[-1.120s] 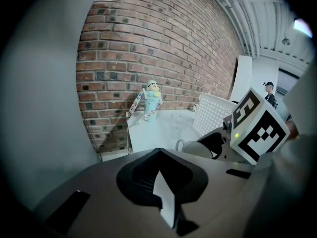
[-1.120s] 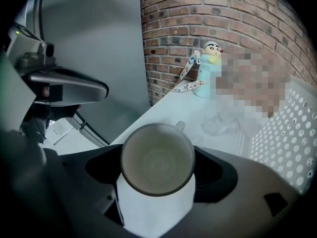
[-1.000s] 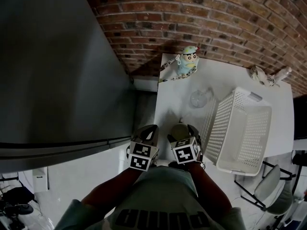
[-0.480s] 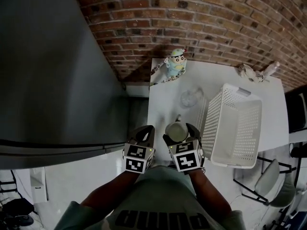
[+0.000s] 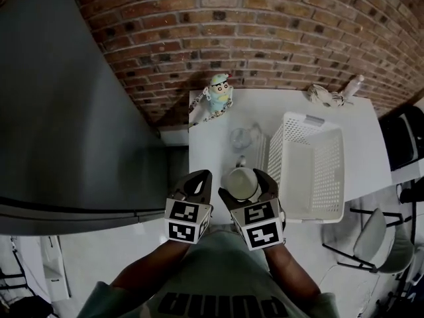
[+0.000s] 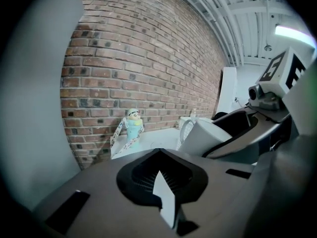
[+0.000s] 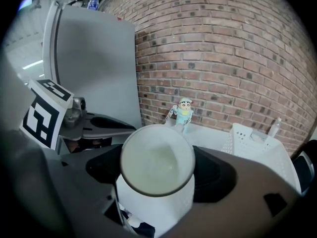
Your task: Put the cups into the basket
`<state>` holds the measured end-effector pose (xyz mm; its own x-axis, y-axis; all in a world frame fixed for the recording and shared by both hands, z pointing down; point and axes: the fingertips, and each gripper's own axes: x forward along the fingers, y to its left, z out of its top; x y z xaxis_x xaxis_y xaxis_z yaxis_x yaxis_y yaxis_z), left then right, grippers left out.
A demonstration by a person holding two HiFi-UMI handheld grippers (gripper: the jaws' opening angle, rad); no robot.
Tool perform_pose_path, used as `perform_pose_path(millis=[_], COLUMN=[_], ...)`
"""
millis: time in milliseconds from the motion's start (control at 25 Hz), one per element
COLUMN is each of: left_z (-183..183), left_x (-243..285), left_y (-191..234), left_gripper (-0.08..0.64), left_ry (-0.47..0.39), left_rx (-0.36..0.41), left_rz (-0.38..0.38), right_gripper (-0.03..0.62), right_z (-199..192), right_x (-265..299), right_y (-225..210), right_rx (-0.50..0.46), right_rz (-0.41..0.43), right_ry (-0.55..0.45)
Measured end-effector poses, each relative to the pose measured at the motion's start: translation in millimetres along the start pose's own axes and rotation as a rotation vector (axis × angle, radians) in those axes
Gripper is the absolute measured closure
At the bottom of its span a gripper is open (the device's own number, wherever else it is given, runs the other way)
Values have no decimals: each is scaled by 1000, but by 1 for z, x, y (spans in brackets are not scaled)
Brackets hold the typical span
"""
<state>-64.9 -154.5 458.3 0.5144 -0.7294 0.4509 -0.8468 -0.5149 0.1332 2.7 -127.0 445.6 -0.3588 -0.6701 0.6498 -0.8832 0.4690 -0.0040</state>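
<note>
A white mug (image 5: 240, 181) is held over the near edge of the white table (image 5: 212, 144), with my right gripper (image 5: 246, 187) shut on its sides. In the right gripper view the mug (image 7: 156, 175) faces me mouth-first and looks empty. My left gripper (image 5: 197, 181) hangs just left of it, off the table, jaws together and holding nothing. A clear glass cup (image 5: 240, 138) stands on the table beyond the mug. To the right lies the white perforated basket (image 5: 331, 171), with nothing visible inside it. The left gripper view shows the mug (image 6: 210, 135) in the other gripper.
A cartoon doll (image 5: 219, 90) stands at the table's far left corner against the brick wall. A bottle and a crumpled cloth (image 5: 331, 95) lie at the far right. A tall grey cabinet (image 5: 66, 111) fills the left. Chairs (image 5: 377, 244) stand right of the table.
The mug in my right gripper has risen and sits higher between the jaws. The table and basket have slid left in the head view. The left gripper stays beside it.
</note>
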Motion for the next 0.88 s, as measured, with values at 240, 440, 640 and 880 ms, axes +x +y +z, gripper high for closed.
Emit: perform_pose_path(millis=[240, 440, 640, 880], left_z=[31, 49, 64, 70], left_x=[16, 33, 54, 79], left_y=[-42, -78, -111, -141], left_gripper=[554, 555, 554, 554], left_ry=[-25, -36, -36, -14], left_rx=[45, 68, 91, 105], left_rz=[-75, -132, -172, -192], right_gripper=[195, 195, 195, 195], right_z=[5, -3, -8, -25], right_x=[-34, -57, -76, -83], right_y=[-38, -79, -117, -160], right_rx=[20, 60, 92, 125], right_rz=[-72, -140, -186, -209], right_ry=[-42, -58, -76, -66])
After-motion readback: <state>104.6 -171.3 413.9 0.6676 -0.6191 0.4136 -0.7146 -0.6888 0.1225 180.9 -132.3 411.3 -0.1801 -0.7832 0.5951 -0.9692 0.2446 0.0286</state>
